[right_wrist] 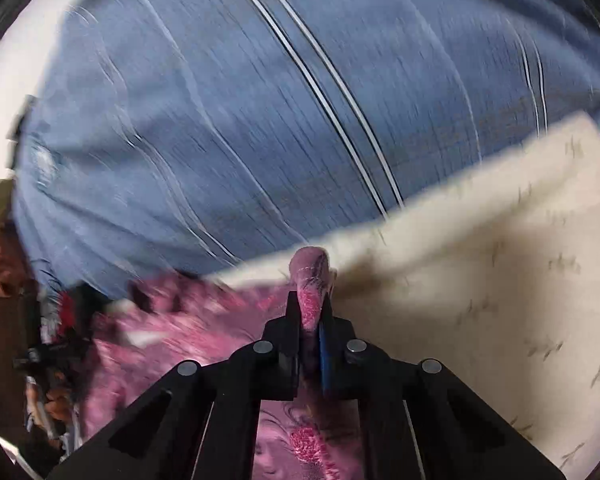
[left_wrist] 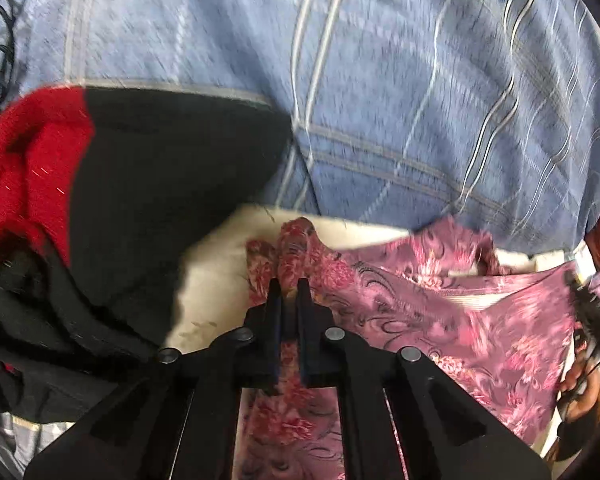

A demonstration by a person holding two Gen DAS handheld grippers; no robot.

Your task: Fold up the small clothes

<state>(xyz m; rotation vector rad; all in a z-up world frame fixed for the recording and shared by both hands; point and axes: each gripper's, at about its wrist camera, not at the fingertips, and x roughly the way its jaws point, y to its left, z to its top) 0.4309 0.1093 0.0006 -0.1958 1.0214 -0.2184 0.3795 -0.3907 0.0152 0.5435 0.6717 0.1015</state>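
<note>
On the cream sheet (right_wrist: 480, 300), over the blue plaid bedcover (left_wrist: 380, 100): pink floral garment (left_wrist: 440, 292) is strung between both grippers. L gripper (left_wrist: 289, 286) has its fingers pinched nearly together on a bunched corner, cloth poking up past the tips. R gripper (right_wrist: 311, 308) is likewise clamped on the opposite corner, a fold of fabric squeezed up between the pads. No gap to speak of on either.

Key relation: garment's long axis runs gripper to gripper, edge roughly taut between them, body hanging/trailing back toward the person. In L view the cloth runs off to the right, toward the other gripper; in R view it runs left. Both hold an end, so neither is nearer — looks like mid-spread or carrying an edge over for a fold; can't tell which, frames blurred.

Room: cream sheet open to the right of R gripper, bedcover free ahead. Black/red clothes pile (left_wrist: 80, 184) sits close on L side — prob the tight edge; keep cloth off it.
</note>
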